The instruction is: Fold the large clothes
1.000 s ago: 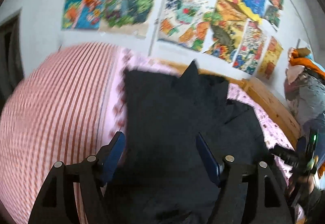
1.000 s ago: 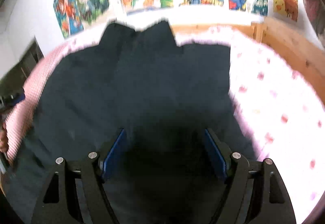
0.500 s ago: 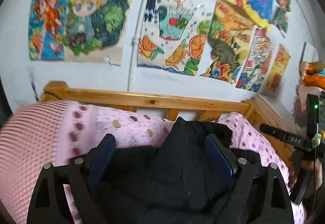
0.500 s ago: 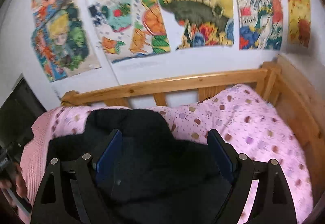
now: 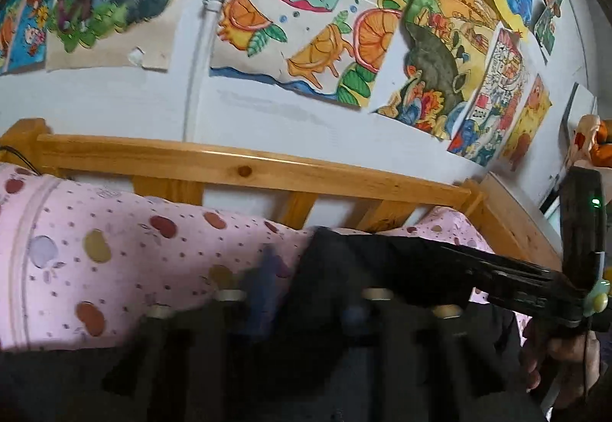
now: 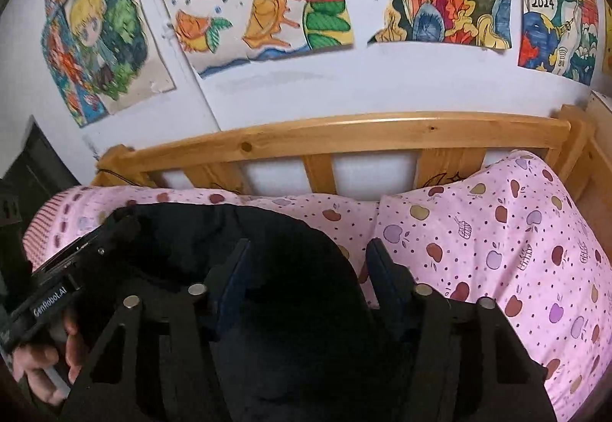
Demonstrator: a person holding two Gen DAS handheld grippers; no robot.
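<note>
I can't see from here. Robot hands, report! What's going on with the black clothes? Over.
Left gripper and right gripper both closing on the black garment, at its far edge. Garment lies on the pink bed sheet. Nothing in the way.

We noted the left hand-held gripper (image 5: 306, 303) angled downward, motion-blurred, its jaws closing with dark cloth between them. The right hand-held gripper (image 6: 306, 269) also pointed downward, jaws closing, dark cloth between its blue pads (image 6: 386, 272). Each wrist view showed the opposite hand (image 6: 46, 357) wrapped around its handle.
</note>
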